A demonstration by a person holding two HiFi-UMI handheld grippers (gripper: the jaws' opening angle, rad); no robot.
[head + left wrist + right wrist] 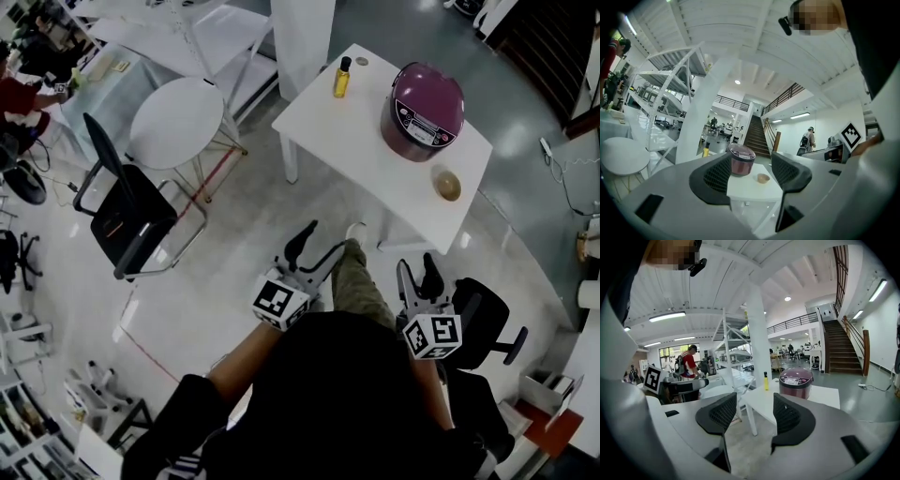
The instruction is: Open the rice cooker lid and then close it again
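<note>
A purple rice cooker (pixel 424 110) with its lid down stands on a white table (pixel 366 131), well ahead of both grippers. The cooker (pixel 741 160) shows far off between the jaws in the left gripper view, and the cooker (pixel 796 382) sits off to the right in the right gripper view. My left gripper (pixel 315 247) is held above the floor, short of the table, open and empty. My right gripper (pixel 418 277) is beside it, also open and empty. The person's leg lies between them.
A yellow bottle (pixel 342 78) stands at the table's far left corner and a small wooden bowl (pixel 447 184) near its right end. A black chair (pixel 127 216) and a round white table (pixel 176 122) are to the left. A black office chair (pixel 487 323) is at the right.
</note>
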